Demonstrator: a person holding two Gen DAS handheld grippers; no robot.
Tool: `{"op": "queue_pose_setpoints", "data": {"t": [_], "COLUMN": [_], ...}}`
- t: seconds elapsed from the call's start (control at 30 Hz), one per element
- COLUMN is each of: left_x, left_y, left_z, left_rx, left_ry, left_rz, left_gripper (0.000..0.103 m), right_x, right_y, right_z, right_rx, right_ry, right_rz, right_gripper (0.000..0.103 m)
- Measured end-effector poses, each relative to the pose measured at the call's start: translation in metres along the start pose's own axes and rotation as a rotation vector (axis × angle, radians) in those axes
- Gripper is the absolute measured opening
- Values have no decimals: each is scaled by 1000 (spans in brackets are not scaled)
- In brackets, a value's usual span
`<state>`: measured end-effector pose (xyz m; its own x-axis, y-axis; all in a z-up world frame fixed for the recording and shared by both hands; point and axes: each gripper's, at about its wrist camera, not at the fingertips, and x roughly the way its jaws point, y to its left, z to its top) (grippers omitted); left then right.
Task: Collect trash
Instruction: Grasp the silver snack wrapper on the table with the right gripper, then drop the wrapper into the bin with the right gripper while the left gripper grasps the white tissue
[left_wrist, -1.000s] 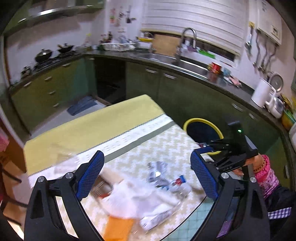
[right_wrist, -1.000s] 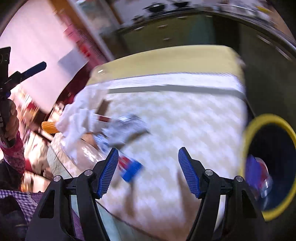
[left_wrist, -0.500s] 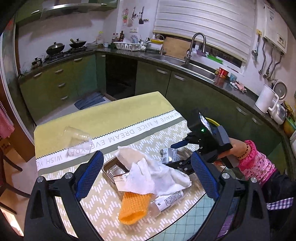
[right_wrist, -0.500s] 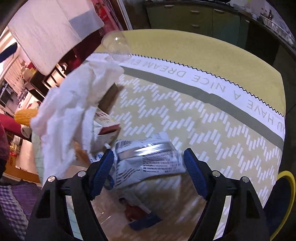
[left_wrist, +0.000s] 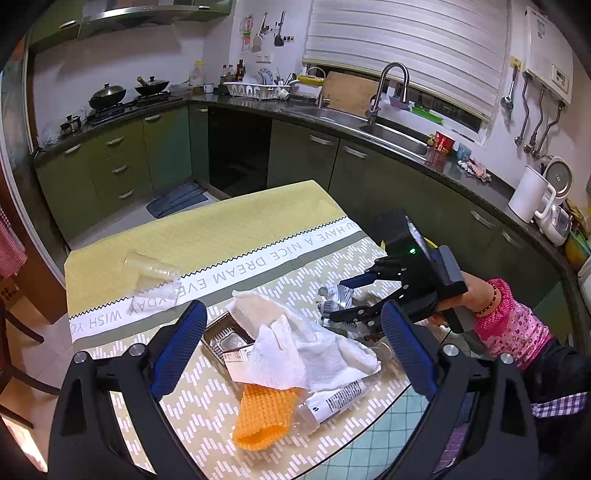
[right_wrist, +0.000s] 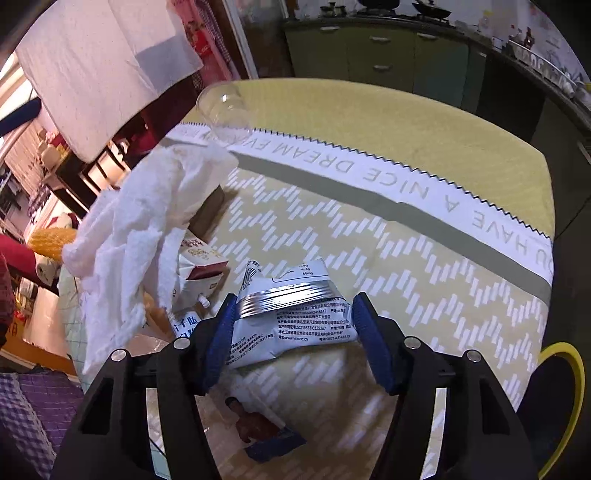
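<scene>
A pile of trash lies at the table's near edge: crumpled white paper towel (left_wrist: 295, 347), an orange mesh sleeve (left_wrist: 264, 417), a clear bottle (left_wrist: 332, 400), a foil tray (left_wrist: 223, 338) and a silver snack wrapper (right_wrist: 291, 314). My right gripper (right_wrist: 295, 332) is open, its jaws around the wrapper, the left pad at its edge. It also shows in the left wrist view (left_wrist: 343, 301). My left gripper (left_wrist: 291, 354) is open and empty, above the paper towel. A small carton (right_wrist: 201, 266) lies beside the towel (right_wrist: 140, 236).
A clear plastic cup (left_wrist: 155, 275) lies on its side on the tablecloth (left_wrist: 221, 236). A yellow-rimmed bin (right_wrist: 565, 402) stands off the table's right side. A blue printed wrapper (right_wrist: 266, 435) lies near the edge. Kitchen counters surround the table.
My right gripper has moved in over the silver wrapper and narrowed around it. My left gripper has stayed above the pile, drawing slightly closer.
</scene>
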<state>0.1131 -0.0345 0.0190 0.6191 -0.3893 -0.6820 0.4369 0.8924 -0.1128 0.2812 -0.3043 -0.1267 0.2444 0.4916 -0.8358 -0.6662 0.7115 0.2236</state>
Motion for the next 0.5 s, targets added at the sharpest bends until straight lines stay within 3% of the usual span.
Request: {"op": "queue_pose_setpoints", "data": {"t": [0.2,0.33,0.5], "left_x": [7,15,28], "left_y": [-5,-8,-14], "left_z": [5,6,8], "left_rx": [25,37,48], "left_ry": [18,27,49], "left_rz": [-9,-27,-44], "left_gripper": [91,91,91], "right_x": [-46,-85,-106], "right_y": [-31,-91,-163], "right_z": [-15,-49,-103], "right_rx": [77,246,436], "right_ry": [-72,-101,-57], "right_rz": [-53,-161,-327], "right_gripper": [63,64,65]}}
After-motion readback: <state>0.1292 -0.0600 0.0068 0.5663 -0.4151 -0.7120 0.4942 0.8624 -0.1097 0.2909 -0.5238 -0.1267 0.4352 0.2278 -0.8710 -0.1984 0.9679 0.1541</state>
